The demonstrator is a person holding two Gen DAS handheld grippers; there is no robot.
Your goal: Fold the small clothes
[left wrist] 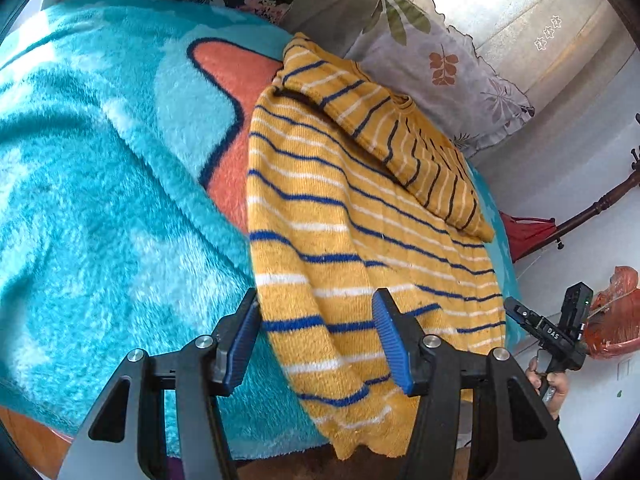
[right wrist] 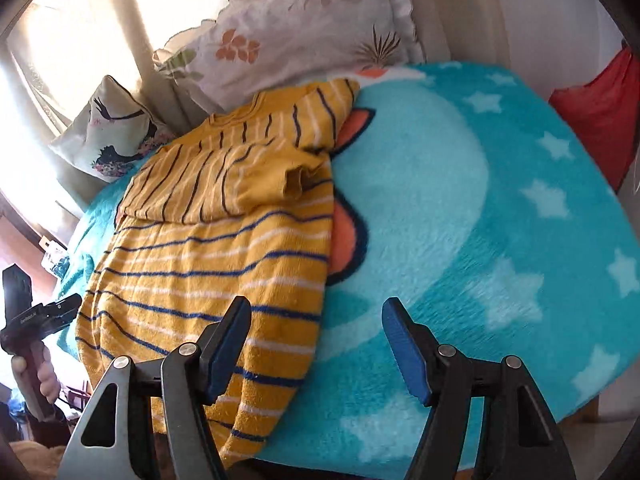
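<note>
A small yellow sweater with blue and white stripes lies on a teal fleece blanket. Its sleeves are folded across the chest and its hem hangs over the bed's near edge. My left gripper is open and hovers over the hem's left part, holding nothing. In the right wrist view the sweater lies at the left on the blanket. My right gripper is open and empty, over the sweater's right hem edge. Each gripper shows small in the other's view: the right gripper, the left gripper.
A floral pillow and a cushion lie at the bed's head near a bright curtain. A red cloth sits beyond the bed. A red bag hangs by the wall. The bed edge runs just under both grippers.
</note>
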